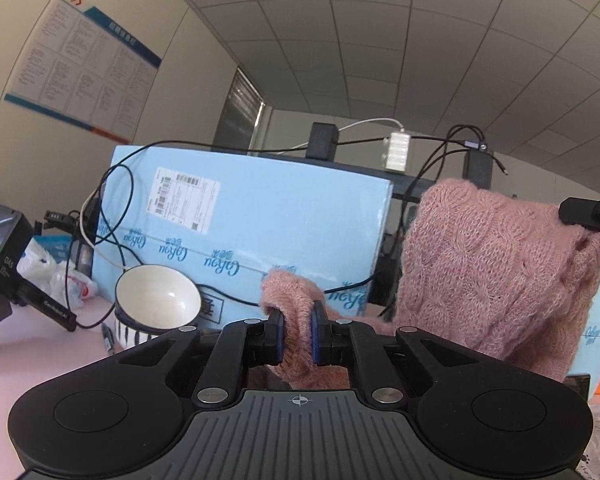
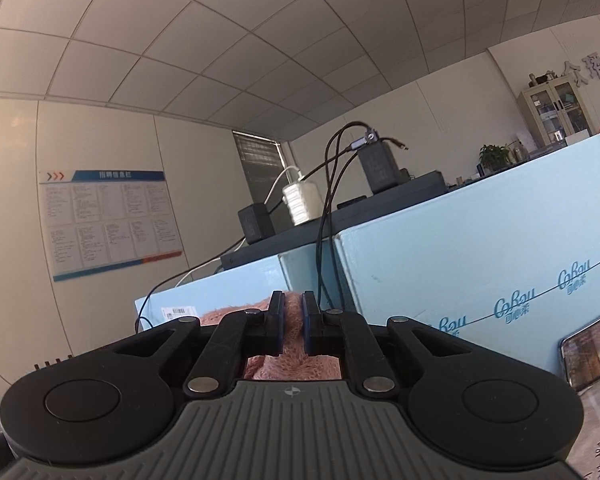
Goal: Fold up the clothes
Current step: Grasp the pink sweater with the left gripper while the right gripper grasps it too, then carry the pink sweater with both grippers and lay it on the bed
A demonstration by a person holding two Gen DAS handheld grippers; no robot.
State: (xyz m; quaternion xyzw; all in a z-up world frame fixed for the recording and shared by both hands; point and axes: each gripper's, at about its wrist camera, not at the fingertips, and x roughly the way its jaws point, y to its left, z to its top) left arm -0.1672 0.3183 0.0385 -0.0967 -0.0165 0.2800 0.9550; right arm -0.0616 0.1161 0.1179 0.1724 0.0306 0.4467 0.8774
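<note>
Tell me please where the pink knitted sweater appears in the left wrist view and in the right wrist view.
Left wrist view: the pink knitted sweater fills the right half, one fold pinched in the left gripper.
Right wrist view: the sweater shows only low at centre, pinched in the right gripper.
Shared landmark: the white power strip on the dark shelf.

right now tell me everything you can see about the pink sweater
The pink sweater is a fuzzy cable-knit garment, soft and woolly looking. It is lifted off the table and hangs in loose bunched folds in front of the light blue boxes. The left claw is shut on one edge of it, knit squeezed between the blue pads. The right claw is shut on another part, holding the larger bunch higher. Its full shape, sleeves and neckline cannot be made out.
</note>
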